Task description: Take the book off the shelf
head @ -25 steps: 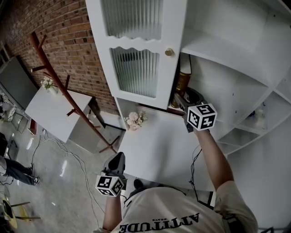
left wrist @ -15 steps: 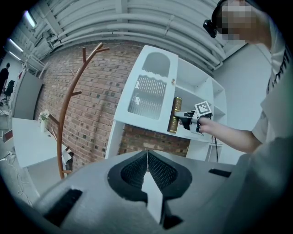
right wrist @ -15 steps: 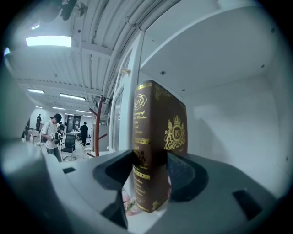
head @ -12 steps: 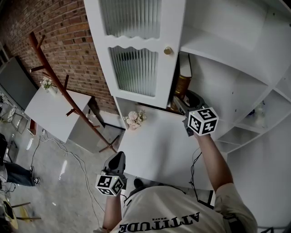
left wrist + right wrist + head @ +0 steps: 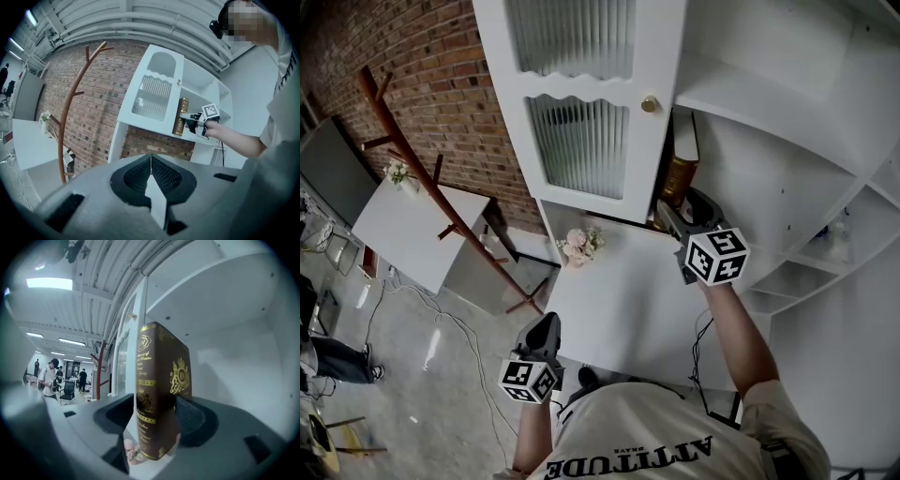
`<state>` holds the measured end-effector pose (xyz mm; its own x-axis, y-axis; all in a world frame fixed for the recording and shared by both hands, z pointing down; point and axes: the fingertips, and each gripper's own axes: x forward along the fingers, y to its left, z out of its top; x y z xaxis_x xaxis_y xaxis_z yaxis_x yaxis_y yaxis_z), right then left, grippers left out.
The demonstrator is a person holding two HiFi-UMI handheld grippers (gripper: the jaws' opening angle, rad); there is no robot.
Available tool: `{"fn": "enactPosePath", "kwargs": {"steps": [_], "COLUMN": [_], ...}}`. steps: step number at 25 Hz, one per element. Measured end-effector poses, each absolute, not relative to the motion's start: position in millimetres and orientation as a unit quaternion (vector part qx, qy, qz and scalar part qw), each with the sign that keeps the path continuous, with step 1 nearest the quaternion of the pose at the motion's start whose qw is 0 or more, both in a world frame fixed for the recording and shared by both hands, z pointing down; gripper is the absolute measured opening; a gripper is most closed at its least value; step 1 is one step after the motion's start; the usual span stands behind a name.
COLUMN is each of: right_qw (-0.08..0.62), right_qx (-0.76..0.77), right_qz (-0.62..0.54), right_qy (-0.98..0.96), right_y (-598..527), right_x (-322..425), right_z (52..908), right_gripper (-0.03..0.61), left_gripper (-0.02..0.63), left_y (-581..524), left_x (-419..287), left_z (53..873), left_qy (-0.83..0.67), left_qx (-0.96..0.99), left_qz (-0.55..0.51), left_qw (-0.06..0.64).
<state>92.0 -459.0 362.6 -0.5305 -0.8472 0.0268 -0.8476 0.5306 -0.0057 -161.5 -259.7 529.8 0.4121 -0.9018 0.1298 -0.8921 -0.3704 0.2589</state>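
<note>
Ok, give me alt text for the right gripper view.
A brown book with gold lettering stands upright in a white shelf compartment, between the right gripper's two dark jaws, which sit close at its spine and cover; whether they press it is unclear. Far left, people stand in a lit room.

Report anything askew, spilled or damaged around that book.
Nothing stands out: the book stands upright on the white shelf, looking whole, with the right gripper closed on its covers.
</note>
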Motion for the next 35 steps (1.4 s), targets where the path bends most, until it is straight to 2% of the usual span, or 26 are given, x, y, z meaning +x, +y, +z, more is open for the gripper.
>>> {"fn": "enactPosePath", "kwargs": {"steps": [13,28,35], "right_qw": [0.008,-0.018,-0.064], "right_qx": [0.528,0.539,0.527], "right_qz": [0.006,-0.01,-0.009], "right_qy": [-0.849,-0.842,-0.848], "right_y": [-467,-458,-439], "right_x": [87,100,121], "right_z": [370,366,353], "right_gripper": [0.287,0.268,0.256], "left_gripper": [0.026,0.026,0.026], "left_y": [-266,-263,-258], "left_x": [-169,-169,-154], "left_z": [532,530,530], "left_qy": [-0.543,-0.544,-0.538], "left_qx": [0.826,0.825,0.829], "left_qz": [-0.02,-0.022,-0.021], "left_qw": [0.149,0.148,0.149]}}
